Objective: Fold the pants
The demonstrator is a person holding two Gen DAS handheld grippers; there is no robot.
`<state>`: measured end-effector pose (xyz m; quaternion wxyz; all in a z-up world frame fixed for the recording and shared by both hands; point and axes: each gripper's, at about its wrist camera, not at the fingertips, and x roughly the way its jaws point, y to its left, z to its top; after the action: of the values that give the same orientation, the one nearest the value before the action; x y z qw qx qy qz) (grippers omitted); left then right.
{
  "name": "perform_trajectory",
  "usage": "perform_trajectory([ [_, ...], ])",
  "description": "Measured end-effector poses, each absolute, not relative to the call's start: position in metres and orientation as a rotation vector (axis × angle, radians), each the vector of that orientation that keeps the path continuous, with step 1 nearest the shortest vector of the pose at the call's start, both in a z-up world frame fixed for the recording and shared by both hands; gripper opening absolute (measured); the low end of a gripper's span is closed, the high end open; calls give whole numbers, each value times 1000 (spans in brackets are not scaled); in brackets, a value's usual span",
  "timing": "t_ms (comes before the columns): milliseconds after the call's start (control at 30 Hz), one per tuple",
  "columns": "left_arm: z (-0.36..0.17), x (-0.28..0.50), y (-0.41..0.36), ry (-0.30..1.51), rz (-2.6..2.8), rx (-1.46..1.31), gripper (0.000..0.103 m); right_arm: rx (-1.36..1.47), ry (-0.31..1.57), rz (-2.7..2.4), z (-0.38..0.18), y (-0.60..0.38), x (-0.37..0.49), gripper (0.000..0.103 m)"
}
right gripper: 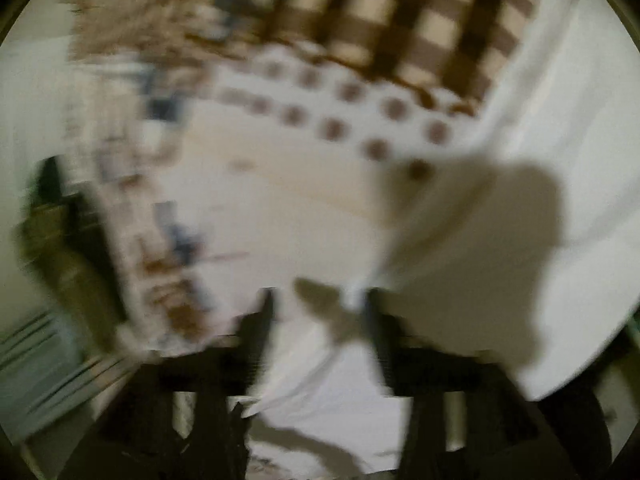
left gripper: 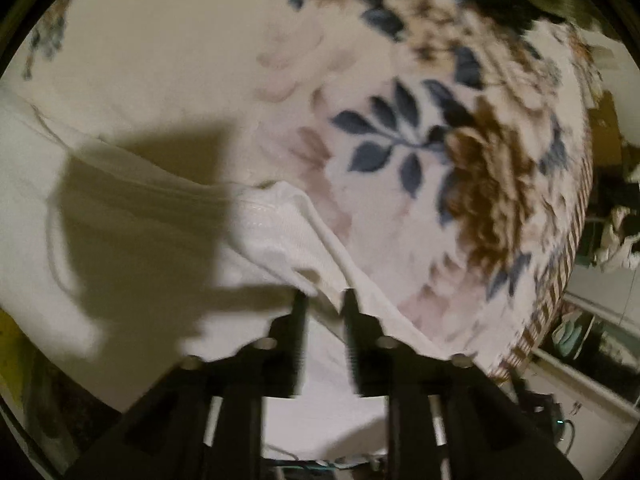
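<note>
White pants (left gripper: 132, 216) lie on a floral bedspread (left gripper: 420, 148). In the left wrist view my left gripper (left gripper: 323, 300) has its black fingers close together with a fold of the white fabric pinched between them near the hem. In the right wrist view, which is heavily blurred, the white pants (right gripper: 500, 240) spread to the right and pass between the fingers of my right gripper (right gripper: 320, 300). Those fingers stand wider apart, and I cannot tell whether they grip the cloth.
The bedspread's brown checked border (right gripper: 400, 20) and a dotted band (right gripper: 340, 112) run across the top of the right wrist view. The bed edge (left gripper: 552, 300) drops off at right, with floor clutter (left gripper: 616, 240) beyond it. Gripper shadows fall on the pants.
</note>
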<state>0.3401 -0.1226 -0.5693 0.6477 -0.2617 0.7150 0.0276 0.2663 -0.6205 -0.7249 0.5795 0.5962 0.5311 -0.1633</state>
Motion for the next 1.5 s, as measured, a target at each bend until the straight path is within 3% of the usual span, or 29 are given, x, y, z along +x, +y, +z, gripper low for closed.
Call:
perform_trajectory([
  [67,-552,331,-124,1589,51,-549,46,1351,1144,-310,-705,-630,253,65],
  [233,-532,306,-148,1549,-21,-464,48,1261,1049,-421,-679,-672,178,67],
  [433,-568,295,-214,1585,-109,-311,48,1297,989,-783,-698,-751,43,67],
  [500,-580,300,-230,1570,-127,-266,48,1326,931,-837,-704,-771,17,63],
  [567,-589,305,-238,1560,-123,-220,48,1350,886,-848,-711,-789,2,51],
  [733,-612,325,-238,1588,-56,-228,52,1369,887,-838,-730,-811,2,50],
  [800,-611,326,-239,1598,-49,-222,55,1378,884,-826,-739,-814,7,37],
  [833,-610,326,-240,1598,-51,-214,55,1370,900,-825,-744,-816,11,22],
  [867,-609,326,-241,1599,-54,-205,55,1351,913,-845,-746,-817,15,14],
  [933,-599,325,-242,1601,-66,-193,55,1321,904,-877,-743,-813,18,12],
  [1033,-580,312,-244,1595,-109,-198,58,1345,866,-796,-734,-811,14,17],
  [1067,-576,305,-245,1599,-129,-199,63,1353,873,-746,-733,-807,13,34],
  [1133,-574,286,-253,1610,-179,-166,74,1373,886,-643,-735,-798,13,55],
  [1167,-576,276,-258,1616,-201,-132,82,1387,883,-587,-740,-791,13,55],
  [1300,-613,251,-272,1682,-243,-3,84,1405,947,-541,-773,-776,18,56],
  [1333,-623,248,-271,1703,-240,14,84,1418,897,-546,-778,-776,17,58],
  [1433,-628,248,-269,1683,-293,-27,103,1455,746,-507,-780,-780,14,61],
  [1500,-630,251,-270,1699,-298,-22,103,1462,680,-478,-784,-784,16,61],
])
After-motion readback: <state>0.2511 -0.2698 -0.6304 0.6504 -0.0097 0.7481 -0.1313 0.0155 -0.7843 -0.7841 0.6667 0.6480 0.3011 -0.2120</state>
